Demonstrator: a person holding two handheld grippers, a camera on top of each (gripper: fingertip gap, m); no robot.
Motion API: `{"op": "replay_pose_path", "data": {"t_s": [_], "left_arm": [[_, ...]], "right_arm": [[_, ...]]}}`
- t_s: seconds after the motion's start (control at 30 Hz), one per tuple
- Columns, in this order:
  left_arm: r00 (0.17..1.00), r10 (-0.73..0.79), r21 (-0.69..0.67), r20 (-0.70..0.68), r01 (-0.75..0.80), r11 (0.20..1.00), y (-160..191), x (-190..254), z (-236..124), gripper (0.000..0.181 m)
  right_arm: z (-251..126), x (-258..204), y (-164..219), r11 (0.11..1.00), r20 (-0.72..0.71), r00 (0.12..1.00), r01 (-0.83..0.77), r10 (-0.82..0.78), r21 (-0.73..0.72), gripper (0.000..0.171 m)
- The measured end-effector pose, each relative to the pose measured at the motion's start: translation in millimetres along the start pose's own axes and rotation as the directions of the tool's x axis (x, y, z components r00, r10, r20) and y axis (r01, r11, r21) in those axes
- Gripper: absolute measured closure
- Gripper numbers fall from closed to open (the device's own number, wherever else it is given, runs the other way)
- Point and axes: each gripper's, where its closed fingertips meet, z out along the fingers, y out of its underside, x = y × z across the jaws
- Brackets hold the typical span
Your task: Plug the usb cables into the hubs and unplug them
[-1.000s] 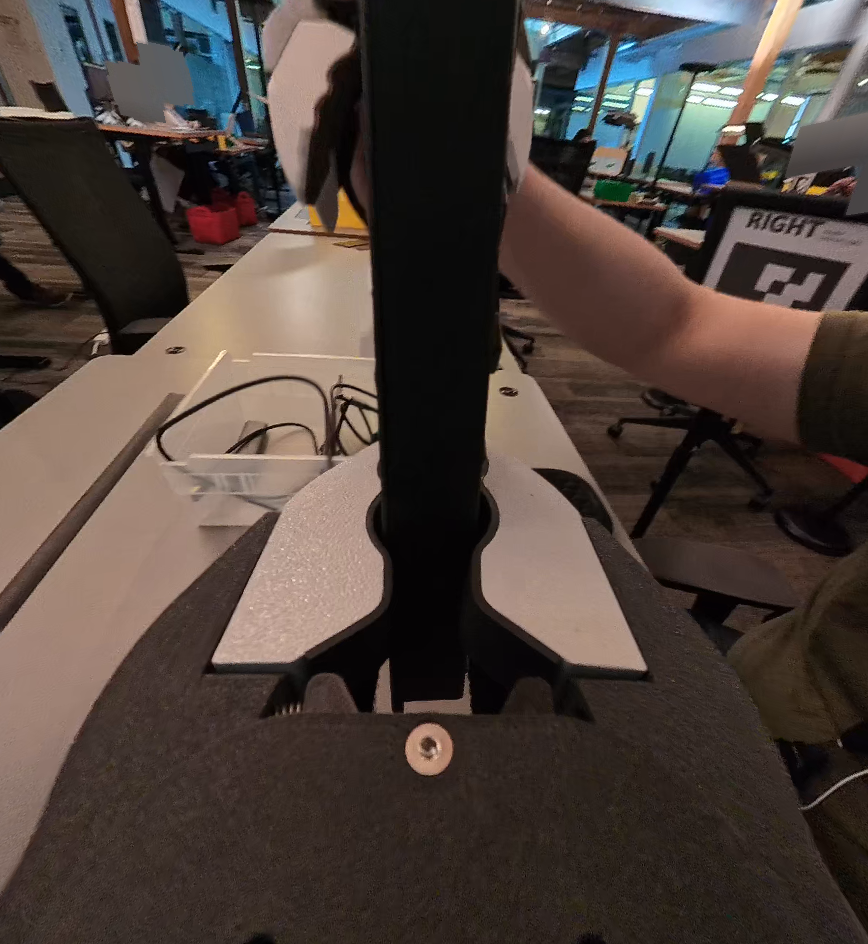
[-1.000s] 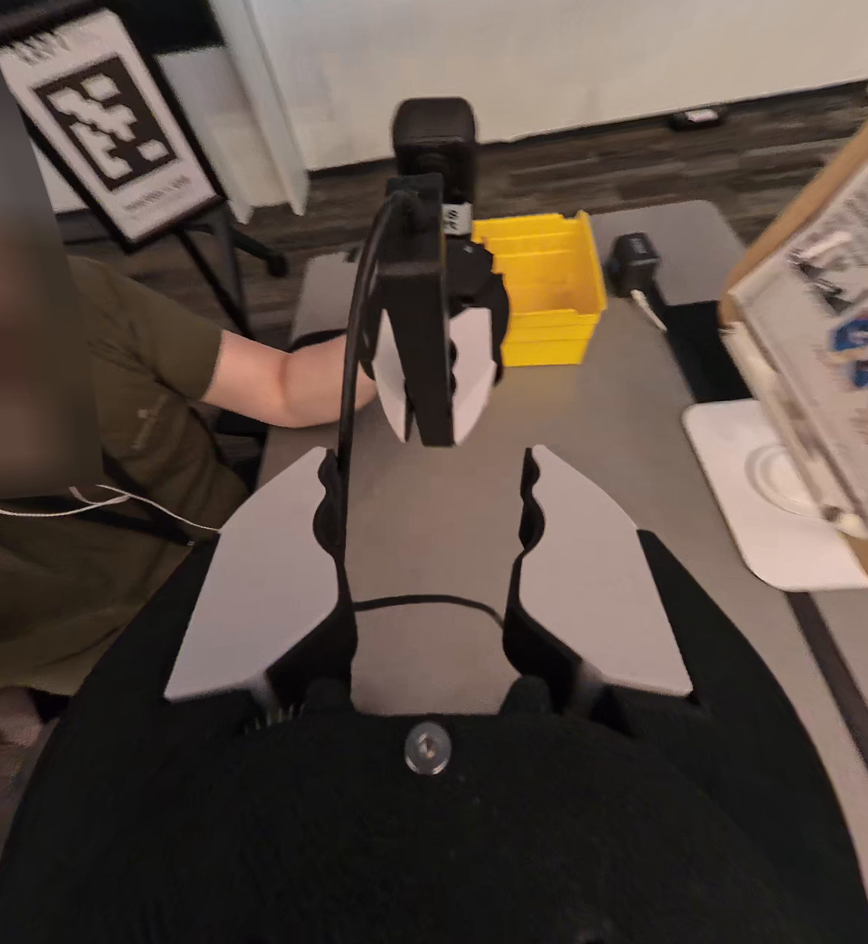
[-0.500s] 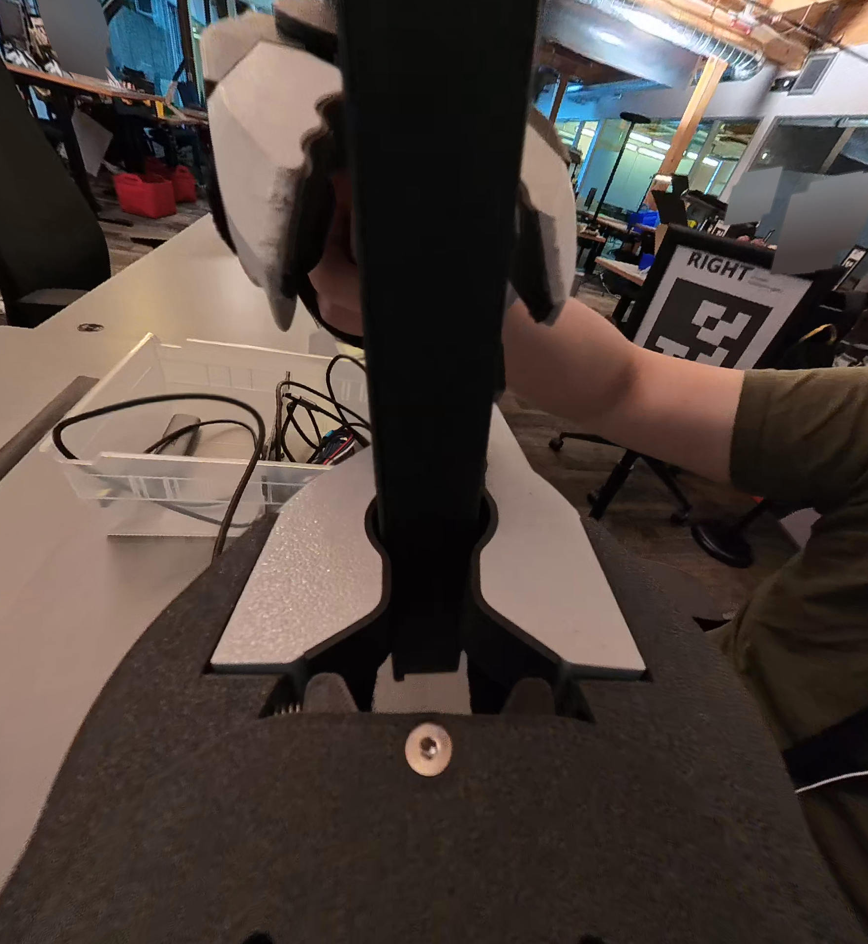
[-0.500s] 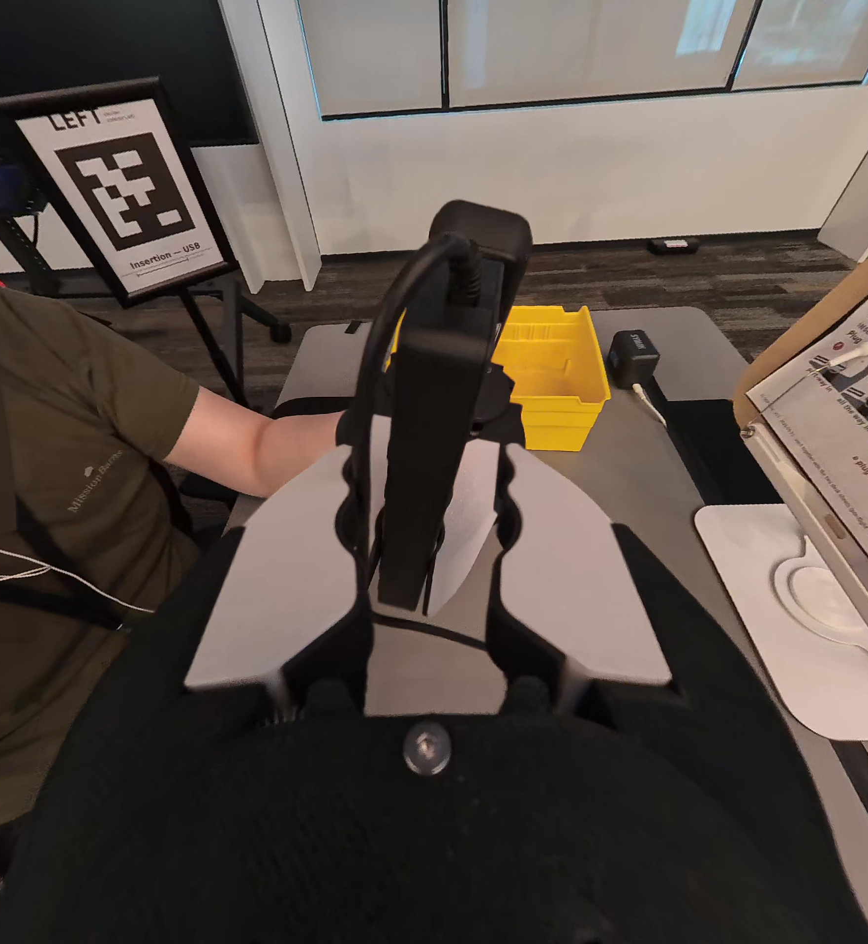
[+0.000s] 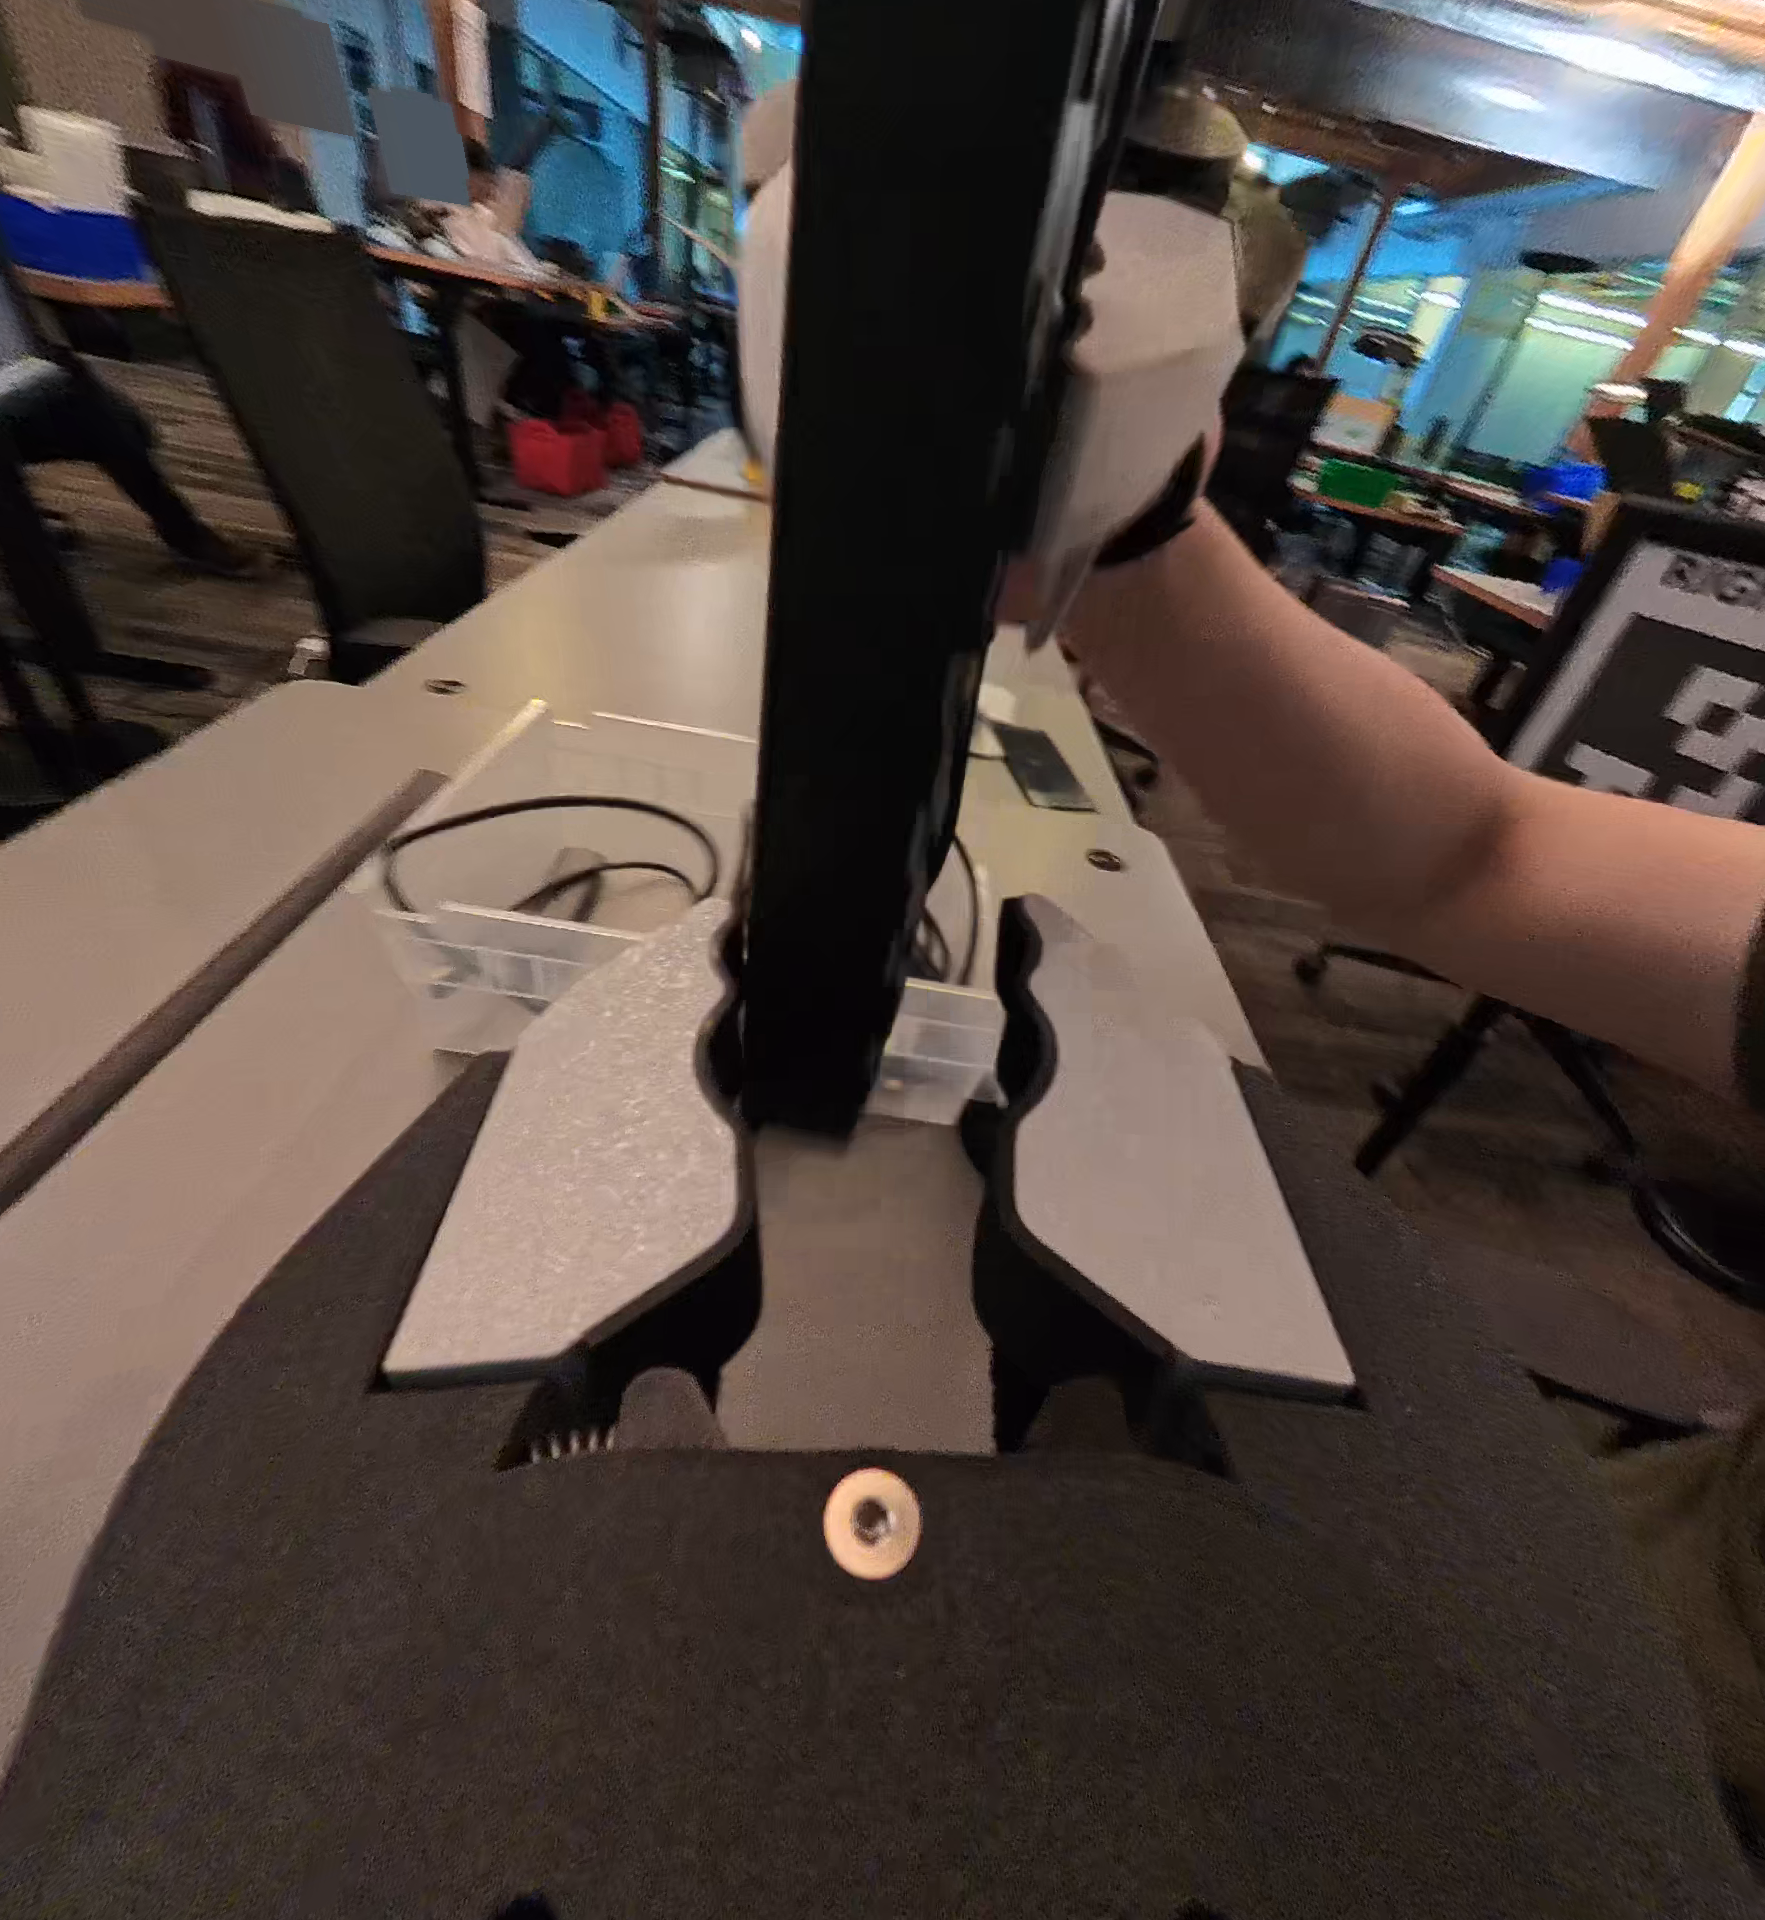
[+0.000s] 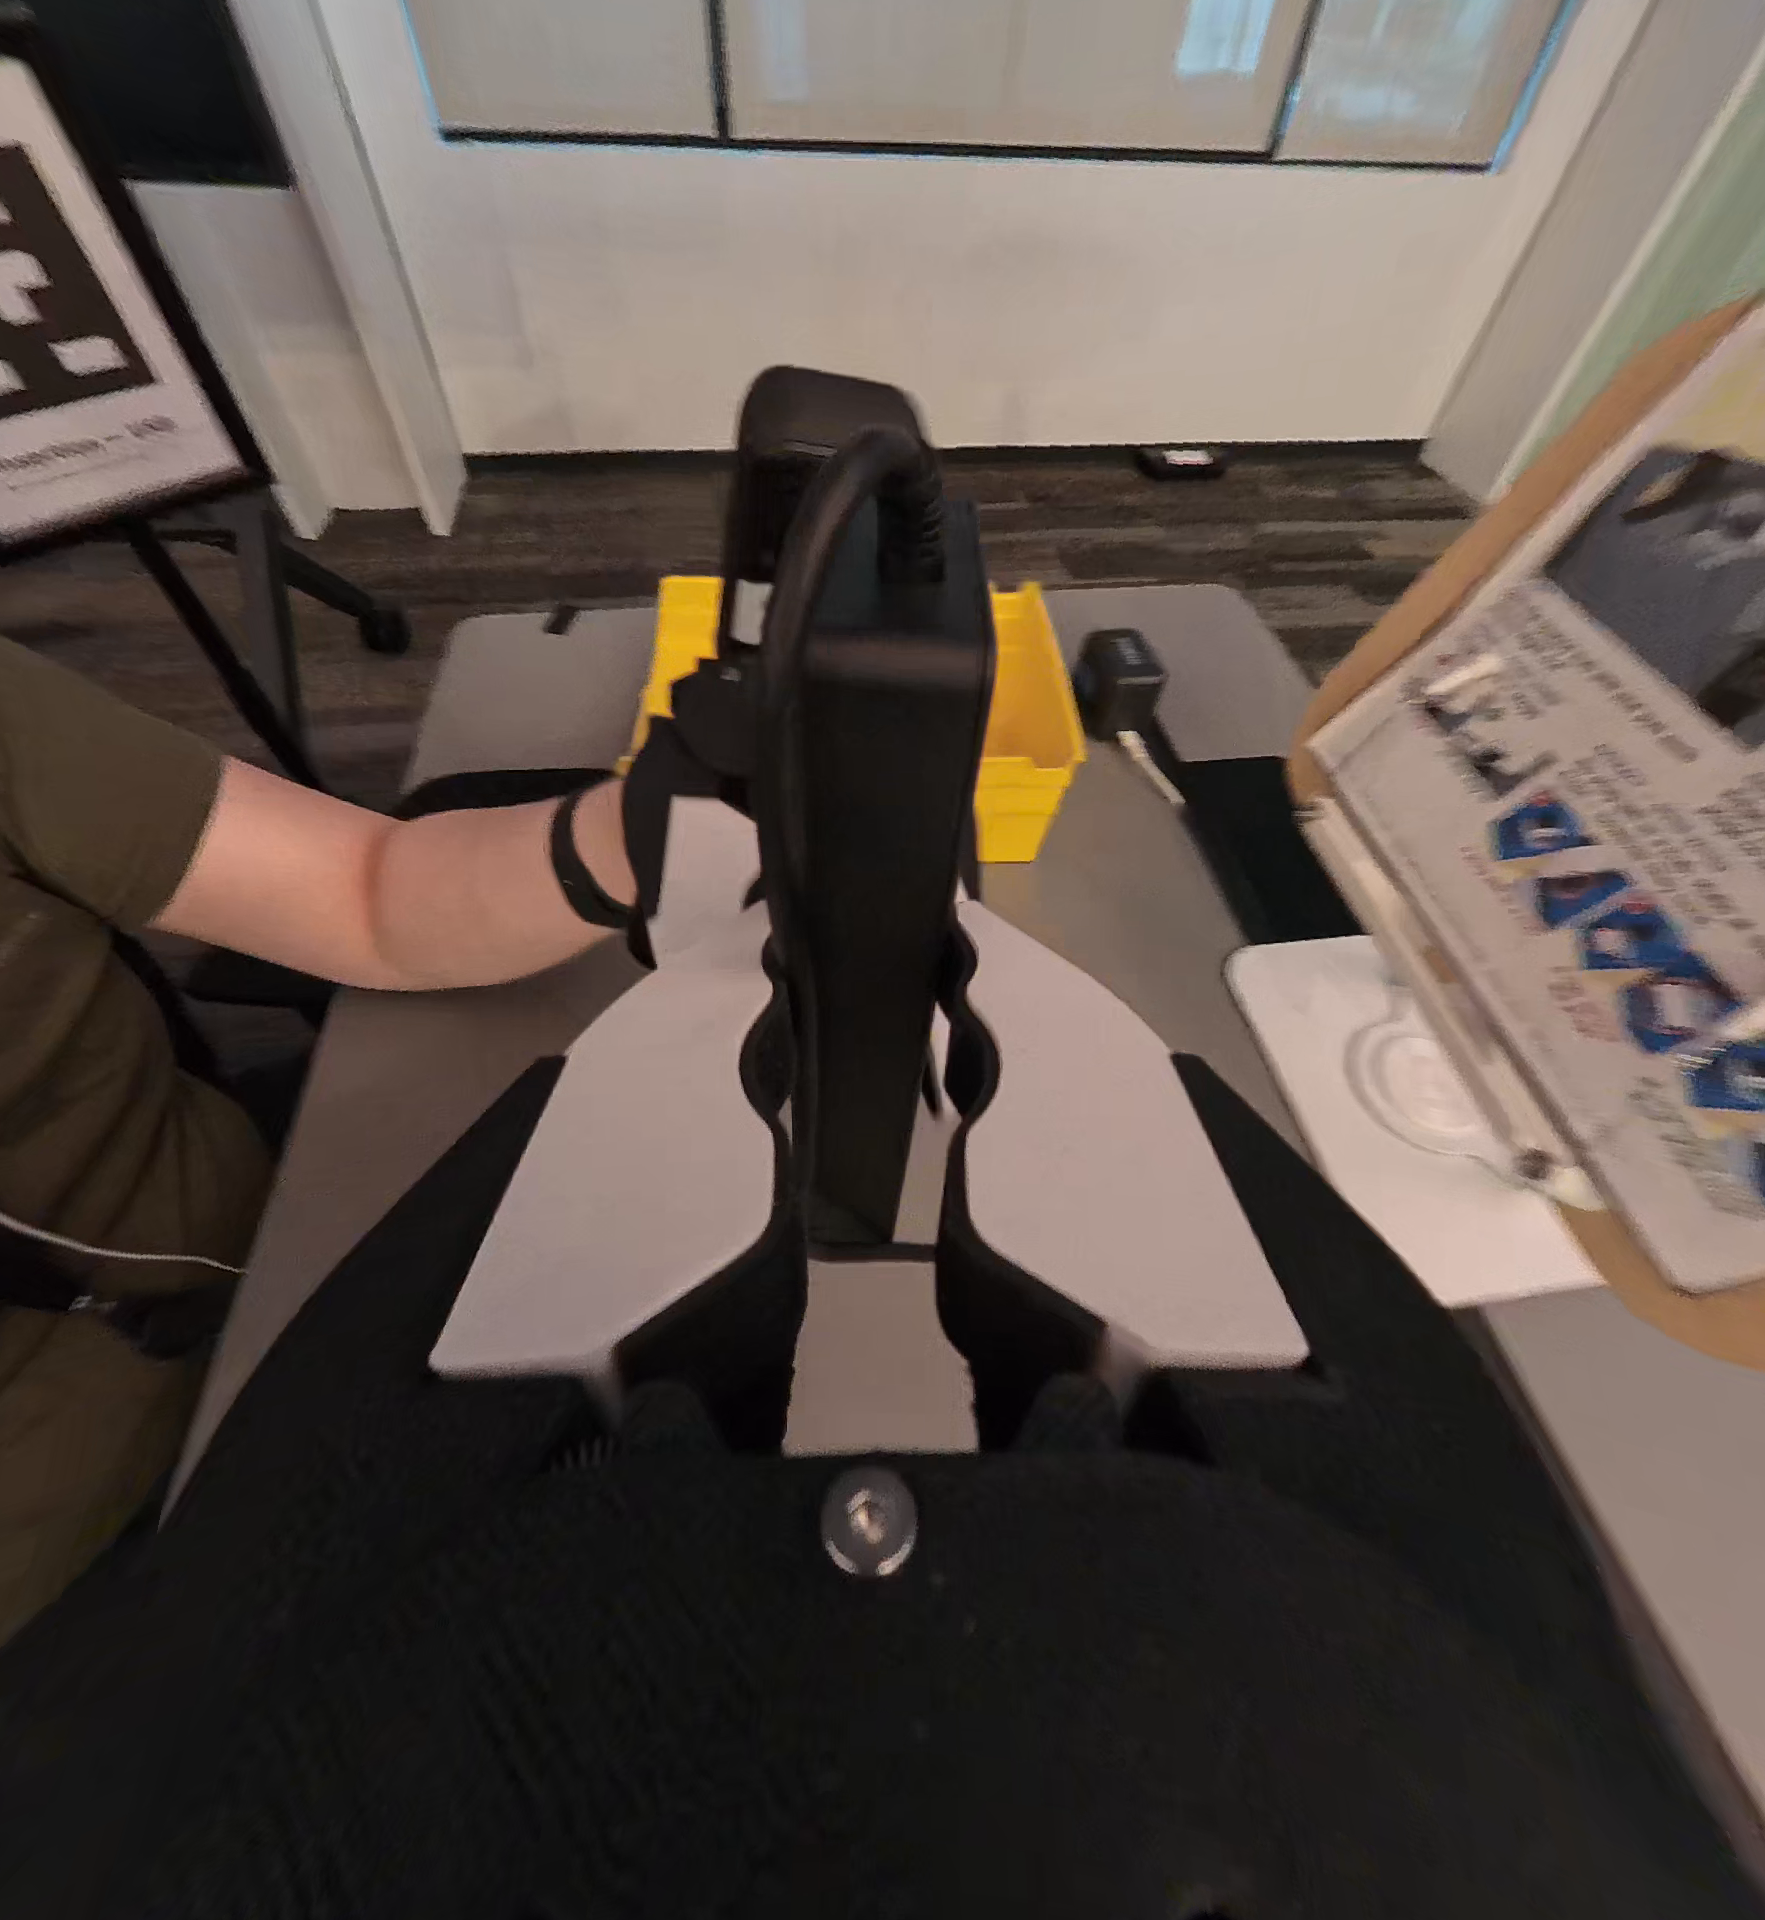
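A long black USB hub (image 5: pixel 888 520) stands upright between my two grippers. In the left wrist view my left gripper (image 5: pixel 867 935) is open: the hub's lower end stands between the fingers, with a clear gap to the right finger (image 5: pixel 1086 1091). My right gripper (image 6: pixel 867 966) is shut on the hub (image 6: pixel 878 831), both pads pressed on its sides. The hub's black cable (image 6: pixel 836 499) loops from its far end down the left side. The right gripper's white fingers (image 5: pixel 1138 364) also show clamped on the hub's far part. The left gripper (image 6: pixel 701 883) shows behind the hub.
A clear tray (image 5: pixel 504 935) of black cables (image 5: pixel 566 821) sits on the grey table (image 5: pixel 182 935). A yellow bin (image 6: pixel 1029 727), a black adapter (image 6: pixel 1122 665), a white pad (image 6: pixel 1377 1143) and an instruction board (image 6: pixel 1636 831) lie ahead of the right gripper. Marker signs (image 5: pixel 1730 727) stand beside the table. One gripper's finger ends stand about 6 centimetres off the other's.
My right gripper moved onto the hub and shut on it. My left gripper, shut on the hub before, has opened and let it go.
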Motion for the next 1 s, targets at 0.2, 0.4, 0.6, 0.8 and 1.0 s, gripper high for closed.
{"op": "replay_pose_path", "data": {"t_s": [0.2, 0.4, 0.6, 0.8, 1.0], "left_arm": [[0.995, -0.010, 0.112, 0.104, -0.001, 0.994, -25.0, -22.5, -48.8, 0.145], [0.995, 0.003, 0.129, 0.103, -0.016, 0.992, -30.0, -21.5, -59.7, 0.150], [0.994, 0.025, 0.070, 0.108, -0.032, 0.997, -22.5, -19.1, -51.6, 0.150], [0.995, 0.033, 0.015, 0.089, -0.034, 0.999, -14.1, -14.0, -40.6, 0.151], [0.995, 0.053, -0.029, 0.085, -0.051, 0.998, -8.7, -9.2, -34.1, 0.150]], "right_arm": [[-104.8, 81.2, -16.2, 0.990, -0.329, 0.936, 0.092, -0.124, -0.111, 0.145], [-171.1, 144.0, 90.6, 0.892, -0.460, 0.874, -0.073, -0.158, -0.445, 0.144], [-157.6, 145.0, 214.9, 0.691, -0.347, 0.934, -0.197, -0.083, -0.696, 0.145], [-134.0, 143.5, 289.9, 0.461, -0.269, 0.962, -0.263, 0.054, -0.848, 0.145], [-134.2, 158.4, 314.3, 0.293, -0.299, 0.954, -0.291, 0.018, -0.911, 0.142]]}}
